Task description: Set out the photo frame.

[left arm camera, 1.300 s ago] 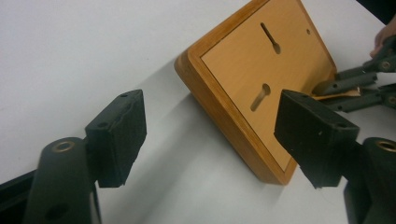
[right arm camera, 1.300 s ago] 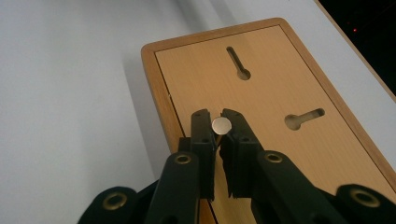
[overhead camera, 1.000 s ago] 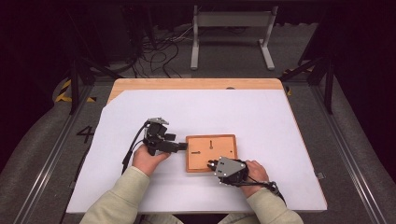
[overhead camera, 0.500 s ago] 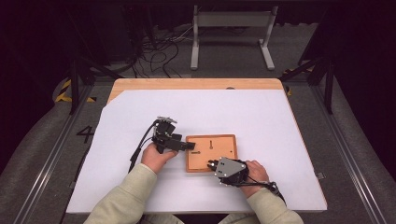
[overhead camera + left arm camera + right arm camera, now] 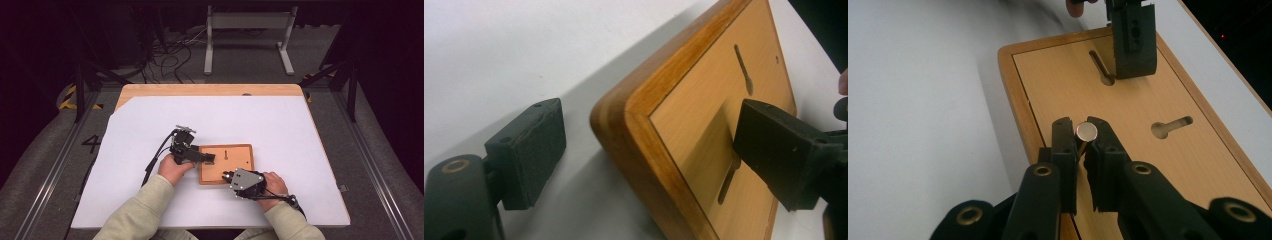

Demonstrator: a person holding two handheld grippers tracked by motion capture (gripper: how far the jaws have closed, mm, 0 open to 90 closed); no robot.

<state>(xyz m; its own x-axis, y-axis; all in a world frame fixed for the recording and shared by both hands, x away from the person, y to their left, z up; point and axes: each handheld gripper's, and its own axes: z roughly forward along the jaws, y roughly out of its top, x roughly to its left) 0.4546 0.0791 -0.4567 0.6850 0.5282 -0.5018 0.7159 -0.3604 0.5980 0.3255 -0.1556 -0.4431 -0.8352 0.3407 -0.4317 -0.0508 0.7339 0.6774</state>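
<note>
Your right gripper [image 5: 1082,145] pinches a small nail [image 5: 1086,132] over the wooden board [image 5: 1058,90] mid-table. Your left gripper [image 5: 644,145], jaws wide, straddles its corner. Unclamped, the board could slide.

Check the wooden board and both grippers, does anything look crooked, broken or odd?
Nothing stands out. The wooden board lies flat, undamaged. The right gripper grips a small brass pin; the left gripper stands open astride the board's corner.

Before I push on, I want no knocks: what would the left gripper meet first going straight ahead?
Probably the wooden board: the left gripper has its open jaws straddling the board's near corner, one over the top and one beside it on the white table cover. Depth is unclear.
</note>
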